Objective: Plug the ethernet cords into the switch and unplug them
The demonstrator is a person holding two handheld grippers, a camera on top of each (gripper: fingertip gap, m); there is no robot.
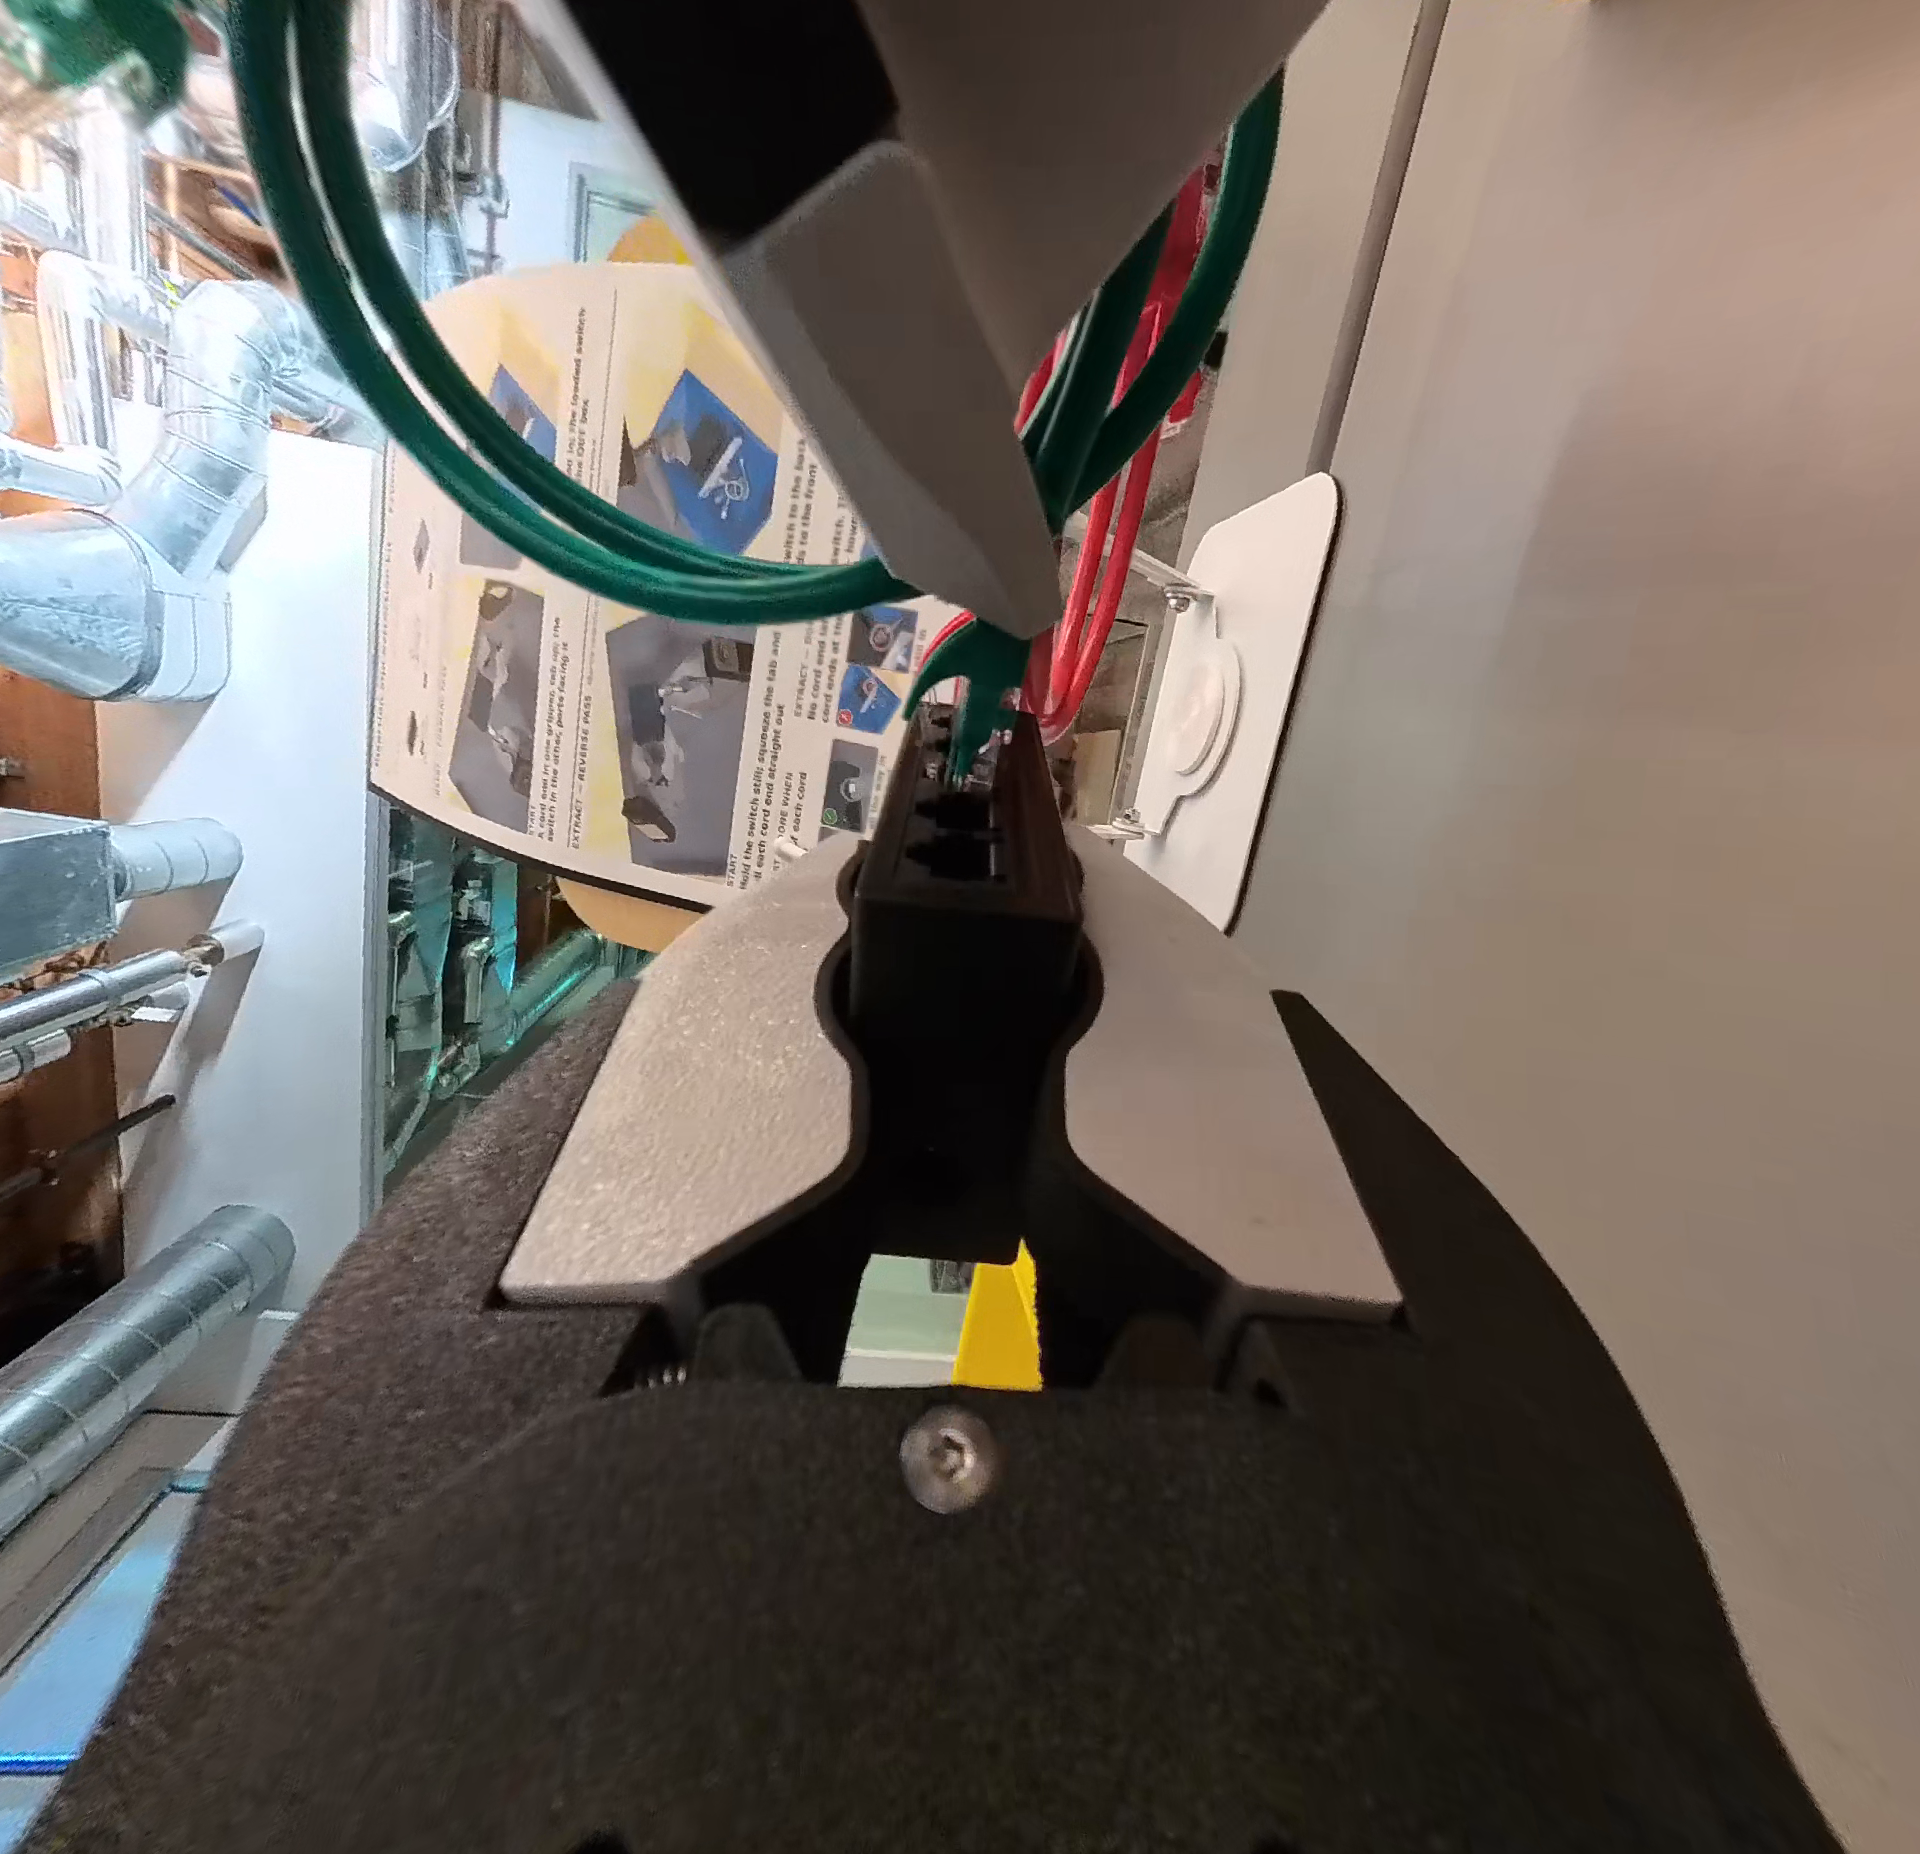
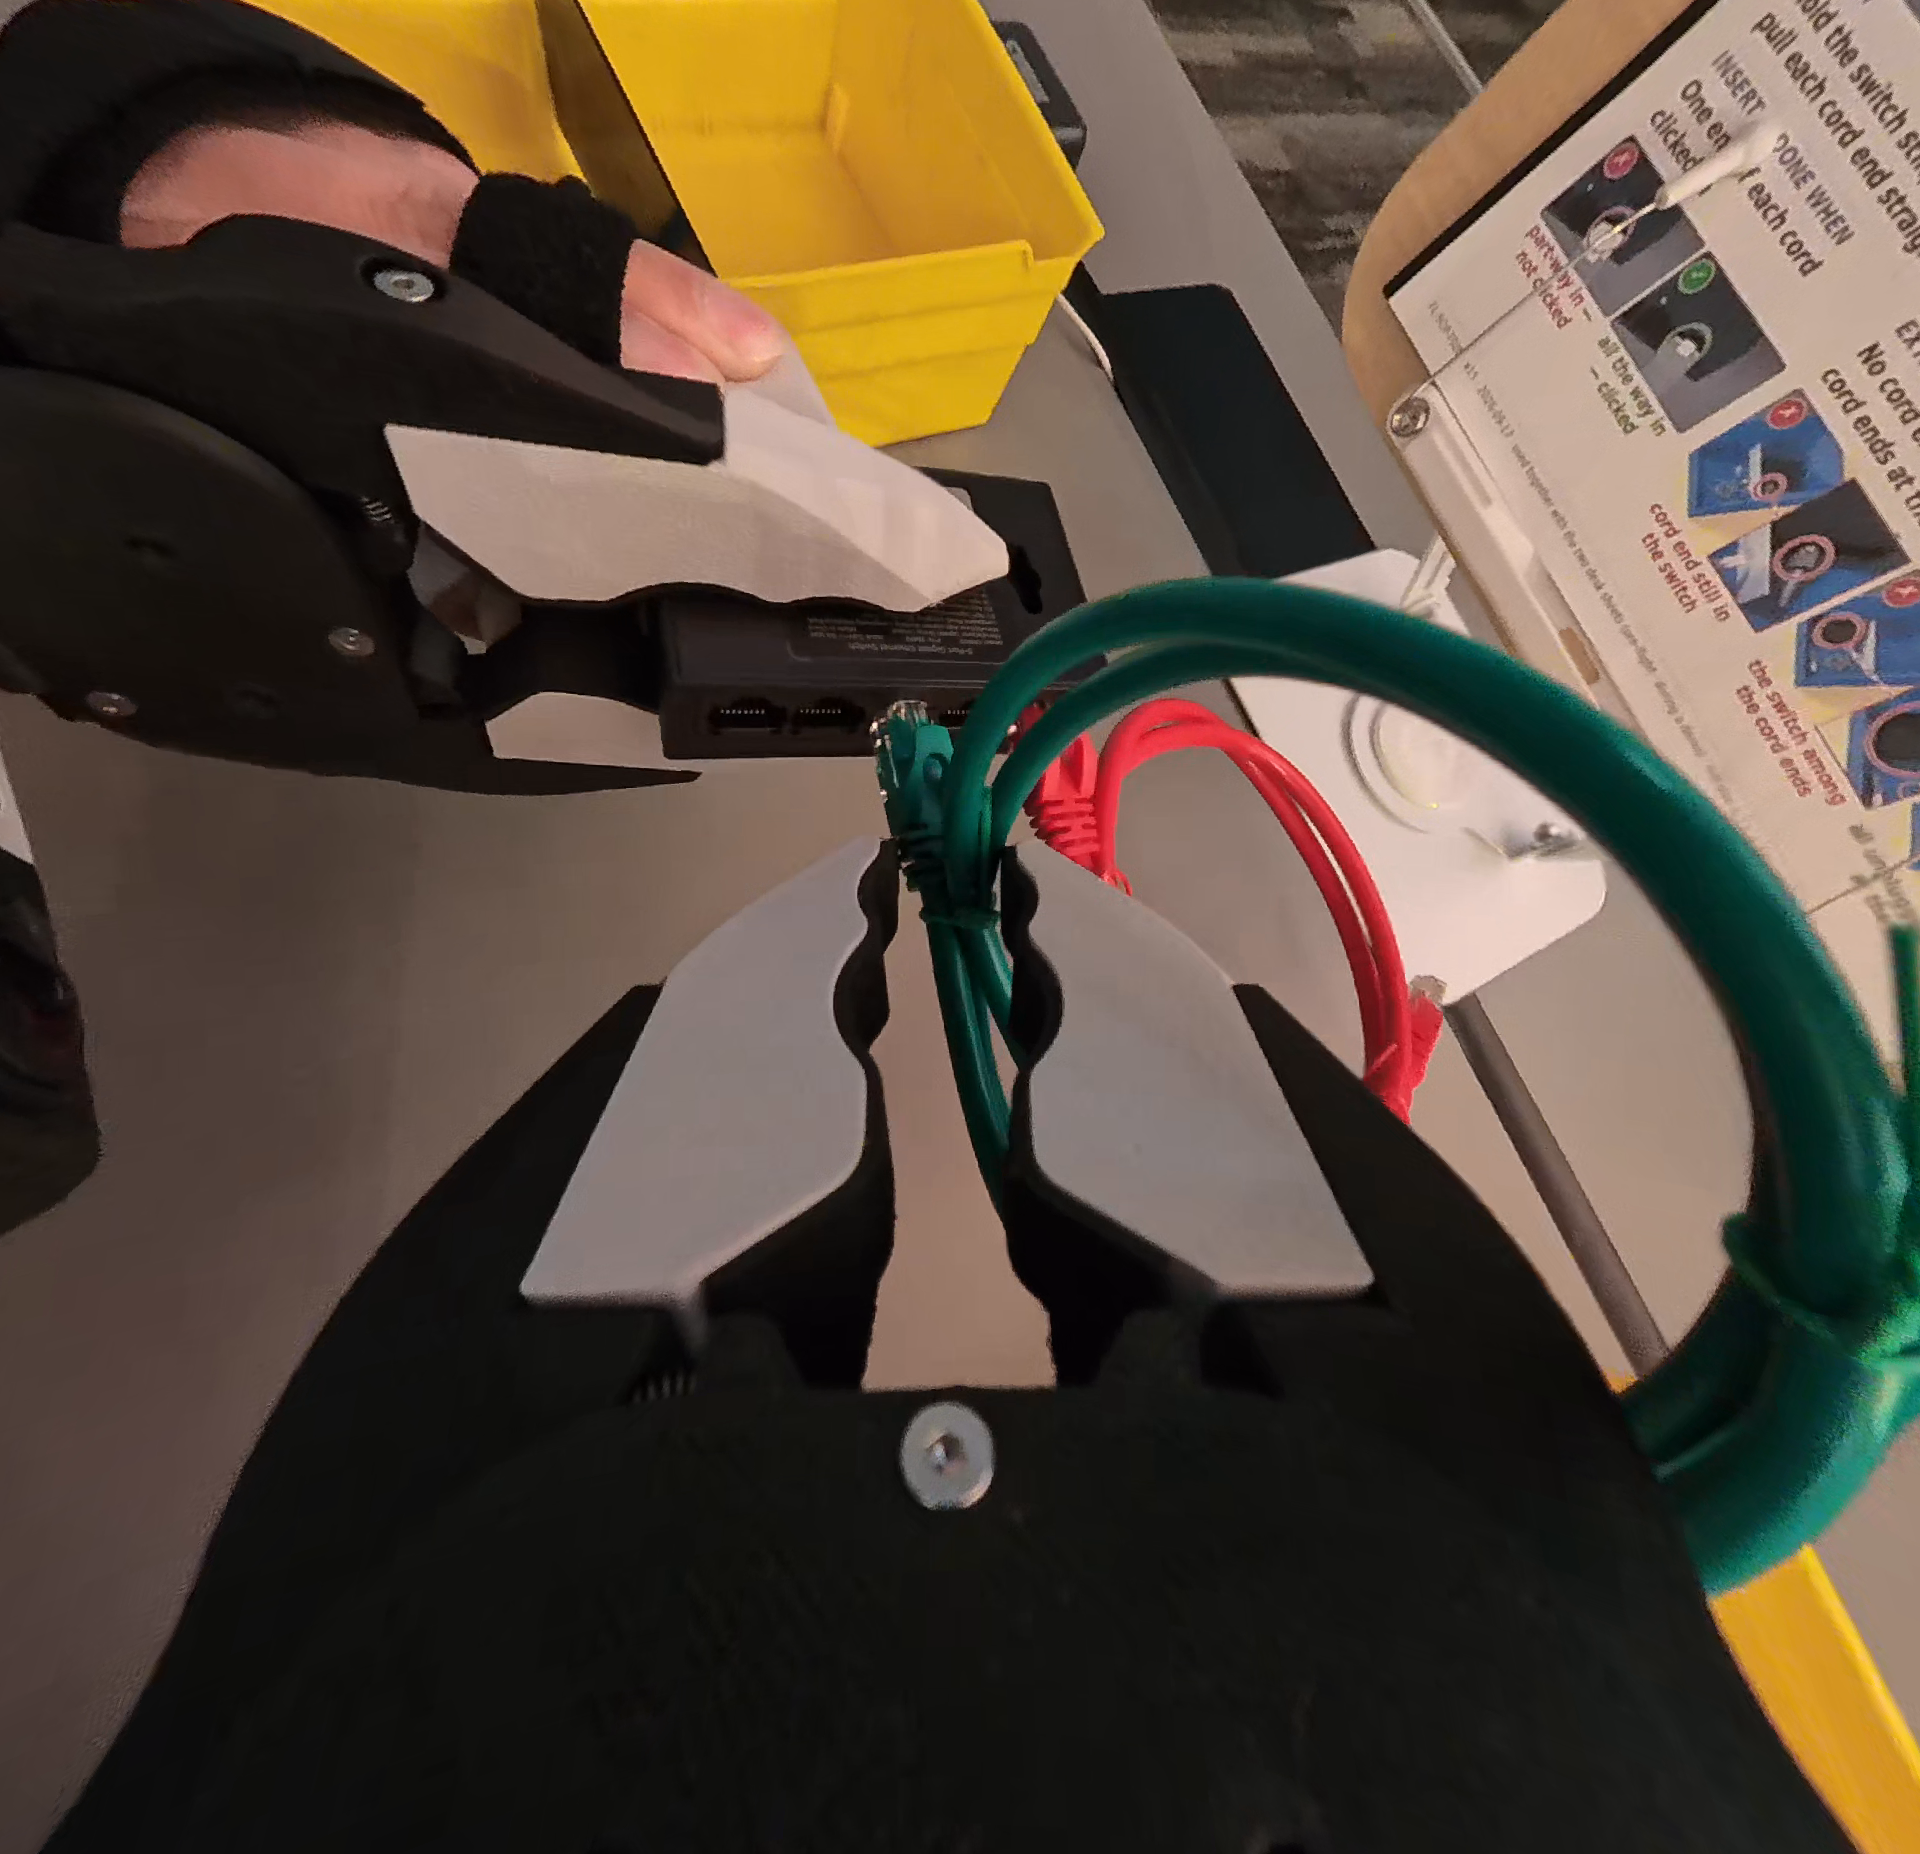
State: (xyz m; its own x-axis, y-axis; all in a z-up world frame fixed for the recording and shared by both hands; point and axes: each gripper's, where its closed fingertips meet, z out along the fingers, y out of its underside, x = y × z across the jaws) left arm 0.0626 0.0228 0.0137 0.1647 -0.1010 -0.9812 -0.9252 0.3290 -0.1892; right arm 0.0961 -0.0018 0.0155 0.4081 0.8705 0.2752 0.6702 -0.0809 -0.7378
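My left gripper [image 1: 961, 864] is shut on the black switch [image 1: 966, 931] and holds it on edge, ports facing up in its own view. In the right wrist view the left gripper [image 2: 842, 661] holds the switch [image 2: 862, 651] just above the grey table, ports toward me. My right gripper [image 2: 954, 864] is shut on the green ethernet cord [image 2: 1455, 661] just behind its plug [image 2: 909, 765]. The plug tip sits at a port opening of the switch; whether it is inside I cannot tell. A red cord [image 2: 1299, 796] loops beside it, one plug [image 2: 1070, 796] at the switch, the other [image 2: 1423, 1015] loose.
Two yellow bins [image 2: 831, 142] stand behind the switch, another yellow edge [image 2: 1818, 1700] at the lower right. An instruction sheet on a board [image 2: 1714, 402] stands at the right. A white mount plate [image 2: 1507, 869] lies on the grey table [image 2: 312, 921]. A gloved hand [image 2: 312, 194] holds the left gripper. One gripper's finger ends stand about 5 centimeters off the other's.
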